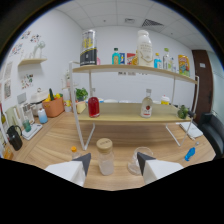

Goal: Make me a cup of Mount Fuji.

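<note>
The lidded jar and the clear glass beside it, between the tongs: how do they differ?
The jar is taller and narrower; the glass is lower and wider. The jar has a tan lid; the glass has an open top. The jar looks milky; the glass looks clear. Both stand upright on the wooden table, between the open tongs, touching neither finger.

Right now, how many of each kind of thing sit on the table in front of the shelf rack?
Cork-lidded jar: 1
Clear glass: 1
Small blue thing: 1
Small orange thing: 1
Total: 4
The gripper is open, and the jar stands between its fingers.
</note>
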A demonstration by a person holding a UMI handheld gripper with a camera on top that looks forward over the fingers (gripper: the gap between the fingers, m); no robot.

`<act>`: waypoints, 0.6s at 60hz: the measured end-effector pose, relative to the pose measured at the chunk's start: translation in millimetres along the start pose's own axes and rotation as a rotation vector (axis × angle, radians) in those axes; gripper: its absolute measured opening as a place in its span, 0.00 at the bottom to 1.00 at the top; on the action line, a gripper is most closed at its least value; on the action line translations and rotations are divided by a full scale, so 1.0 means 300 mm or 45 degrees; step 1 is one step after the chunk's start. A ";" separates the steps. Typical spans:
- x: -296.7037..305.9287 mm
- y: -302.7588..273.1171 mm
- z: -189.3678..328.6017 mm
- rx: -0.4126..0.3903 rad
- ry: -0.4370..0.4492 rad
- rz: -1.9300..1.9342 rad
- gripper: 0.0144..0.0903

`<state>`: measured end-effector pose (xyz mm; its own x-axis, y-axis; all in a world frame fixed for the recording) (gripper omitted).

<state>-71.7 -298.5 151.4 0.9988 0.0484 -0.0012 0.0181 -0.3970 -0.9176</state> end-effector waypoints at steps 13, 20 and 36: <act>0.195 0.045 -0.091 -0.053 0.075 0.002 0.95; 0.306 -0.040 -0.106 -0.036 0.096 0.006 0.95; 0.433 -0.564 -0.106 0.200 0.002 0.029 0.94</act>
<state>56.5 -254.2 319.2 0.9990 0.0395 -0.0219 -0.0114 -0.2497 -0.9682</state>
